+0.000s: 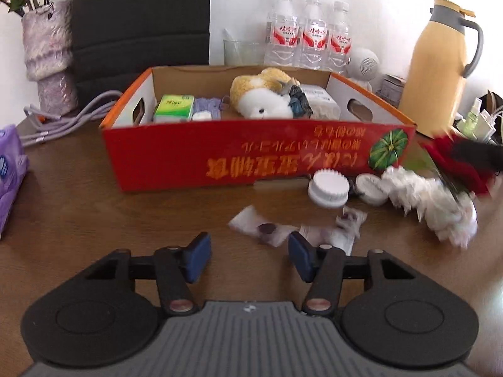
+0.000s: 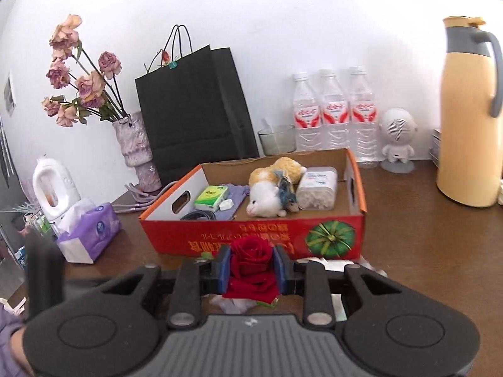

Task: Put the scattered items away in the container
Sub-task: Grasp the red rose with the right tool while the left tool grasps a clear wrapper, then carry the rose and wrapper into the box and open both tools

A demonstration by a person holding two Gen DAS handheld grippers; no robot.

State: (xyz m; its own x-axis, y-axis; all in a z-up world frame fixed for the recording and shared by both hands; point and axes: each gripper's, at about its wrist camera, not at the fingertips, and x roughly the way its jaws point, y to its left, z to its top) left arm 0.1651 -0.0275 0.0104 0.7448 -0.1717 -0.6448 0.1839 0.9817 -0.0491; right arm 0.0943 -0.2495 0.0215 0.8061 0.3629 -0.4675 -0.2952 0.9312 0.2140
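A red cardboard box (image 1: 201,157) stands open on the brown table and holds a plush toy (image 1: 261,94), a green tissue pack (image 1: 173,106) and other small items. In front of it lie small clear packets (image 1: 267,229), two white round lids (image 1: 328,187) and a crumpled white tissue (image 1: 437,204). My left gripper (image 1: 248,254) hangs open just short of the packets, nothing between its blue pads. In the right wrist view my right gripper (image 2: 251,267) is shut on a red rose (image 2: 251,257), in front of the box (image 2: 251,232). The rose (image 1: 452,163) shows blurred at the left view's right edge.
Behind the box stand three water bottles (image 2: 334,116), a glass (image 2: 276,139), a white speaker figure (image 2: 396,135) and a yellow thermos jug (image 2: 468,110). To the left are a black paper bag (image 2: 191,110), a vase of dried flowers (image 2: 133,144), a purple tissue pack (image 2: 91,232) and cables.
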